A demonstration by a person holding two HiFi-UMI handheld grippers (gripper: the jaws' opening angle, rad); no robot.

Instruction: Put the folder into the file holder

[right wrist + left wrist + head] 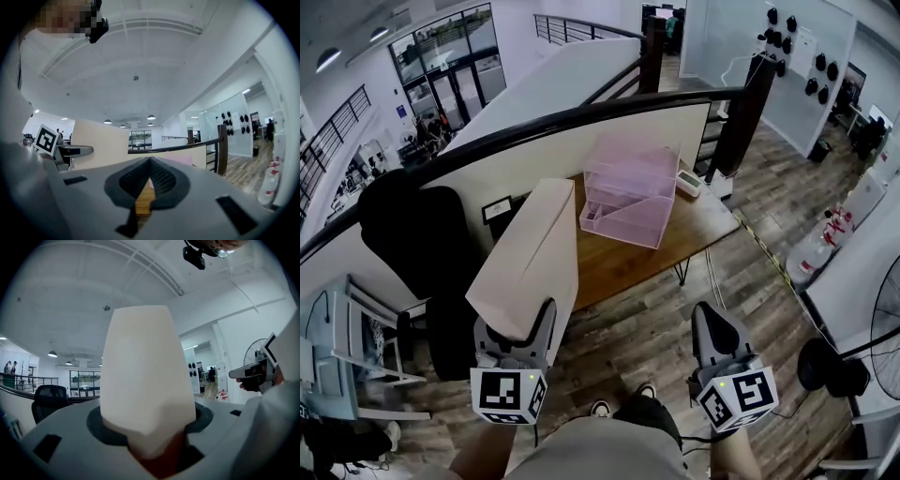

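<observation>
Far left: one black chair against the rail, no part in the job.

Left gripper: pinching the folder by its near lower edge, jaws spread only as wide as the folder is thick. The left gripper view shows the cream slab rising straight out from between the pads and filling the middle of the picture. The folder hangs in the air, near end over the floor, far end reaching over the left end of the table. It is not yet at the holder.

Handling, as we judge it: a boxy folder, stiff-sided, probably light for its bulk. With such a low grip the long body will lever on the pads, so we expect wobble. The faces look smooth and could slip. A hold nearer the middle of an edge would steady it, or a second grip on the free side.

Middle: one pink see-through holder on the table, well apart from the folder. It looks like thin plastic, and we think it could skid if bumped.

Right gripper: jaws pressed together, nothing between them, and only a sliver of table wood shows through the slit.

Count: one folder, one holder, one table, two grippers.
</observation>
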